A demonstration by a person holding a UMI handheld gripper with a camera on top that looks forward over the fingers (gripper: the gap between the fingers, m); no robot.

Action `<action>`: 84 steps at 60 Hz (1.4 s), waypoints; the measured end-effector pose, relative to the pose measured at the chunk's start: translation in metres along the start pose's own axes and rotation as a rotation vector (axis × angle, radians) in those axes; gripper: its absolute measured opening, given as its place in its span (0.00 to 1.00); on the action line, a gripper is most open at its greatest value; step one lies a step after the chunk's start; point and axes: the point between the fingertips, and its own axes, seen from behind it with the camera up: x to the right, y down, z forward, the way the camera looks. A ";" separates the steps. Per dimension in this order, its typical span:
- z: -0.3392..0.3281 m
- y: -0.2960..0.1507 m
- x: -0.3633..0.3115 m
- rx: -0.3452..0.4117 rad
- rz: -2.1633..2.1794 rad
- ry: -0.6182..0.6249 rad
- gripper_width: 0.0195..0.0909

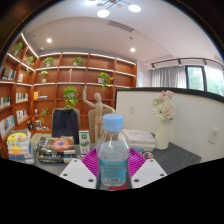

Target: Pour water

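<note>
Between the pink pads of our hand-held gripper [113,172], we are clamping the water bottle [113,152] above the table's [180,155] near edge, judging we are carrying it and next needing a cup, none showing.

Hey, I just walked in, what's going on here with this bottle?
A person's hand-held gripper is at a clear water bottle with a blue cap, which stands upright between its fingers. Whether both pads press it is unclear. Nothing is being poured yet. Beyond it, the table holds a vase of flowers and boxes.
</note>
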 end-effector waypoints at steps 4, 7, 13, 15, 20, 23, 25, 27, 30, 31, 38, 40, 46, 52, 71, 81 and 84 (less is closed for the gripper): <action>-0.002 0.010 0.003 -0.029 0.005 0.016 0.21; 0.020 0.038 0.020 -0.039 0.005 0.017 0.21; 0.031 0.069 0.029 -0.079 0.021 0.017 0.21; 0.039 0.083 0.031 -0.088 0.022 0.008 0.21; 0.045 0.100 0.023 -0.090 0.035 -0.046 0.21; 0.046 0.109 0.015 -0.096 0.064 -0.083 0.21; 0.045 0.113 0.011 -0.092 0.067 -0.109 0.21; 0.045 0.112 0.013 -0.075 0.065 -0.104 0.21; 0.045 0.113 0.011 -0.076 0.053 -0.106 0.21; 0.045 0.113 0.010 -0.076 0.047 -0.106 0.21; 0.044 0.112 0.011 -0.081 0.042 -0.101 0.27; 0.045 0.112 0.012 -0.082 0.044 -0.102 0.31; 0.043 0.114 0.010 -0.098 0.037 -0.111 0.41; 0.029 0.120 0.007 -0.126 -0.019 -0.136 0.78; -0.096 0.105 0.018 -0.065 0.070 -0.201 0.87; -0.141 0.079 0.027 0.007 0.101 -0.216 0.86; -0.150 0.077 0.028 0.006 0.067 -0.214 0.86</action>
